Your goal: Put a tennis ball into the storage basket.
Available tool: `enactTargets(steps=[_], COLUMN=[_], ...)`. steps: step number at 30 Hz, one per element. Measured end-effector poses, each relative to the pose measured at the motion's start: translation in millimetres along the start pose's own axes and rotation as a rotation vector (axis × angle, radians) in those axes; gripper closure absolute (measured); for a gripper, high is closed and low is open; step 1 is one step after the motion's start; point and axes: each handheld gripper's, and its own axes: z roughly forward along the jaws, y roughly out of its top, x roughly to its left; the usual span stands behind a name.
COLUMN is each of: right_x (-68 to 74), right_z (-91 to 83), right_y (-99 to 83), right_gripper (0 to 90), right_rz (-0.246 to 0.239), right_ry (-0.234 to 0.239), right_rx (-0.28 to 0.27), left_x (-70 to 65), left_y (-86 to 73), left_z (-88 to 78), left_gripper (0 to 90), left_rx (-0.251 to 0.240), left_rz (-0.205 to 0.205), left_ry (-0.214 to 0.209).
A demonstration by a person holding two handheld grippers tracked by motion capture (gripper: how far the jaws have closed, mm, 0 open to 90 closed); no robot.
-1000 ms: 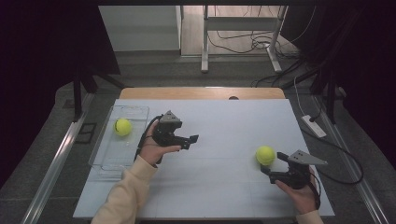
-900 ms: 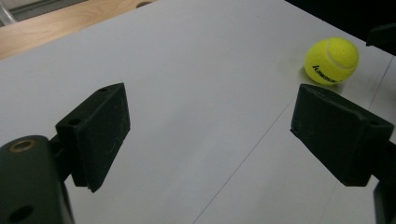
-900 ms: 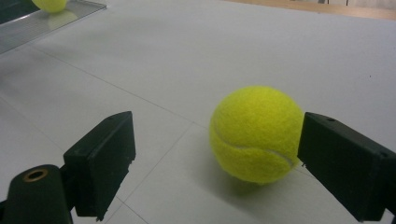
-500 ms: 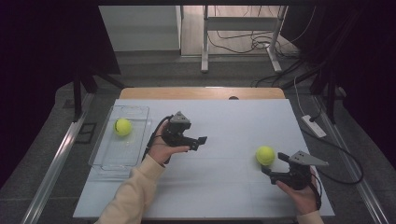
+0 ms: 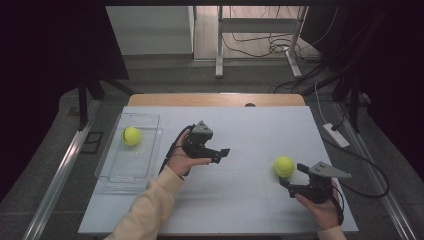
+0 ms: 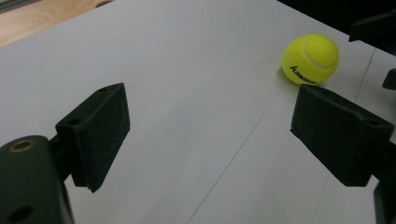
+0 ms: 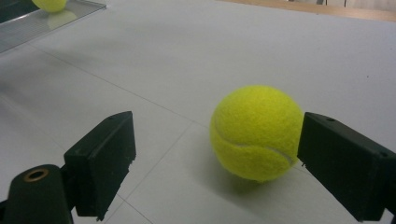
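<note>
— On the white table [image 5: 240, 200], near its right side, lies the tennis ball [image 5: 284, 166], just ahead of the right tool [image 5: 292, 176]. How are that tool's jaws set?

— Spread wide and empty. From the right gripper view the ball [image 7: 256, 132] sits between them, close to one jaw, with no pad pressing on it.

— And the left tool [image 5: 222, 154]?

— Open too, holding nothing, over the middle of the table. A second ball [image 5: 131, 135] rests in the clear tray [image 5: 120, 177] at the left.

— How will the ball handle?

— I'd judge it light, springy and felt-covered, so it grips well, yet it rolls at a nudge. Take it across its widest middle, pads square on opposite sides, and close gently.
</note>
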Motion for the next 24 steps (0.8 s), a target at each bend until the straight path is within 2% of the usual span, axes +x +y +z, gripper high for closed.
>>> enactTargets(steps=[6,24], right_x=[-2.5,-1.9], right_z=[-1.8,-0.6], right_y=[-1.2,-2.3], right_gripper=[11.3,11.4], right_rz=[0.007,0.008], right_ry=[-0.002,0.000], right_rx=[-0.004,0.001], left_x=[-2.8,-6.6], left_y=[4.7,10.2], left_z=[10.1,32.7], left_gripper=[12.8,13.0], left_rx=[0.005,0.031], left_rz=[0.011,0.008], left_ry=[-0.018,-0.050])
